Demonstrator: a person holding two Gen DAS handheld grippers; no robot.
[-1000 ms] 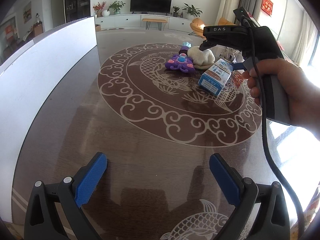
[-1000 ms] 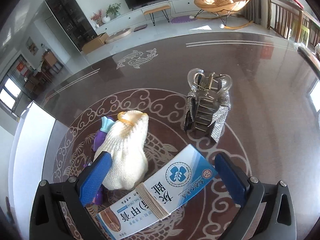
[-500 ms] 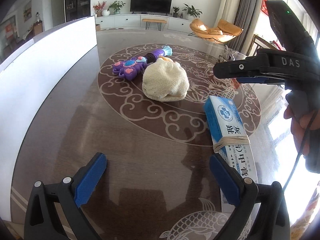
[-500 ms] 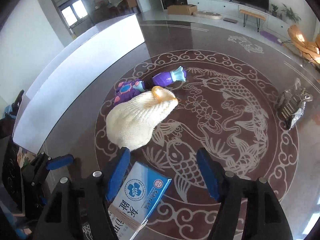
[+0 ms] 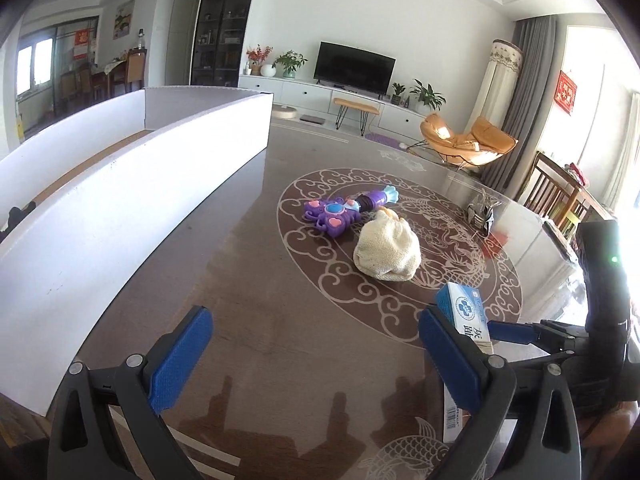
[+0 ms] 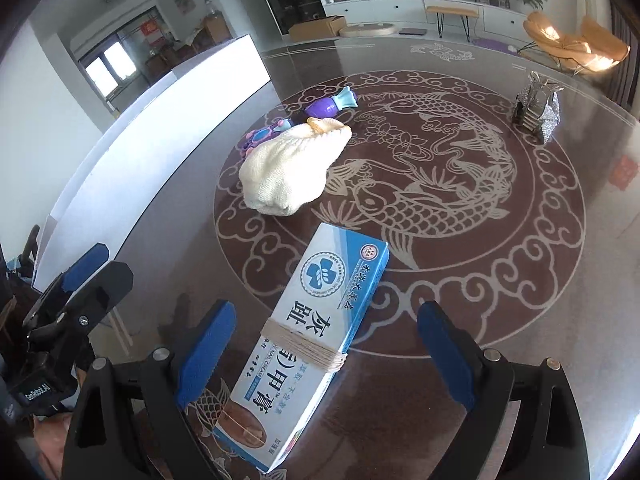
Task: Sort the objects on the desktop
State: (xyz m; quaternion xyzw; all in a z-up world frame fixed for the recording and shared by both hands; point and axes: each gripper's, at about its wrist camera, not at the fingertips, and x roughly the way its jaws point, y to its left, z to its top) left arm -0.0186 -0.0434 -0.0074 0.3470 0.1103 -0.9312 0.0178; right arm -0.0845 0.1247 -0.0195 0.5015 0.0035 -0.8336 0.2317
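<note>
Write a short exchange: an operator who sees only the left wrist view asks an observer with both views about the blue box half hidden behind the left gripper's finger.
Operator: Is the right gripper closed on the blue box?
Observer: No. Its fingers stand open, one on each side of the box, and neither pad presses on it.
Operator: Is anything wrapped round the box?
Observer: Yes, a pale band of string circles it about midway along its length.
</note>
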